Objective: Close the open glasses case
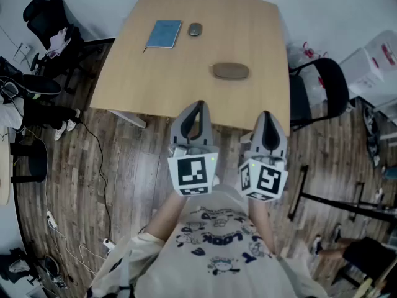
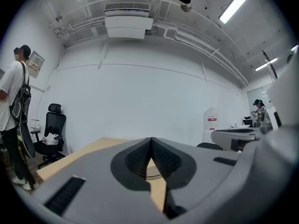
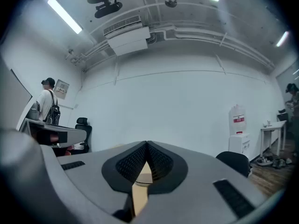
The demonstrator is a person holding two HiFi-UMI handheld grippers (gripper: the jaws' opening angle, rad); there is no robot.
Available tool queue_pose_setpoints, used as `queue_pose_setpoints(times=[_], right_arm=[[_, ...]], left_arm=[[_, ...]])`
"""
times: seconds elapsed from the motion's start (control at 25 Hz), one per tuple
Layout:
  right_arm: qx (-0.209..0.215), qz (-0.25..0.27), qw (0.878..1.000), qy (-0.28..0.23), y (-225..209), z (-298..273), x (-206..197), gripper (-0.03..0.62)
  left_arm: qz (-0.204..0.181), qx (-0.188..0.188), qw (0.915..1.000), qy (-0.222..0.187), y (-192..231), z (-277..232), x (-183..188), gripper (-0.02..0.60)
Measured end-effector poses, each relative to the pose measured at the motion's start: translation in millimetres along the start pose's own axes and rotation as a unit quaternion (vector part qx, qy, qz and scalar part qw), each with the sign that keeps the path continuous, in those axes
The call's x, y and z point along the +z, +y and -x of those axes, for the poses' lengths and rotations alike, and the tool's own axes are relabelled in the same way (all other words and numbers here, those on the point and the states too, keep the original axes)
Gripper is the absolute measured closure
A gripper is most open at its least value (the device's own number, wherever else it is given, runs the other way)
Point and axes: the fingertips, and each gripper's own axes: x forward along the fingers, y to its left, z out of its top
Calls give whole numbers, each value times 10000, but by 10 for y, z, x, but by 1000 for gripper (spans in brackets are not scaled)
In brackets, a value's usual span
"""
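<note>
Overhead arrangement, read from left to right: a black office chair [image 1: 46, 17] stood on the wooden floor [image 1: 124, 166] beyond the left corner of the table [image 1: 186, 79]. On the table lay a blue notebook [image 1: 164, 34] and, just beside it, a small grey oval object [image 1: 195, 30]. At the near table edge the left hand-held gripper [image 1: 197, 105] was held level, jaws clenched together on nothing. Right of the table's middle, well apart from both grippers, lay the brown glasses case [image 1: 231, 71], appearing as one closed oval from above. Beside the left one, the right hand-held gripper [image 1: 267, 114] was likewise clenched and empty. By the right edge stood a second black chair [image 1: 325, 92].
</note>
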Motion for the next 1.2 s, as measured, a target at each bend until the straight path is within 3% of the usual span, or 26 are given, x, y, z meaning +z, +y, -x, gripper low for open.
queue_pose_setpoints(times=[0.32,0.52,1.2], right_arm=[[-2,46,10000,58,44,-100,-34,592],[44,13,9999,116,91,-241,-107,592],[280,25,9961,840,95,-802,-602,592]], left_arm=[[160,48,9999,-23,90,-94,38,580],[68,-34,10000,5,173,-208,-14,580],[-58,-417,9966,712,402,-794,-490,580]])
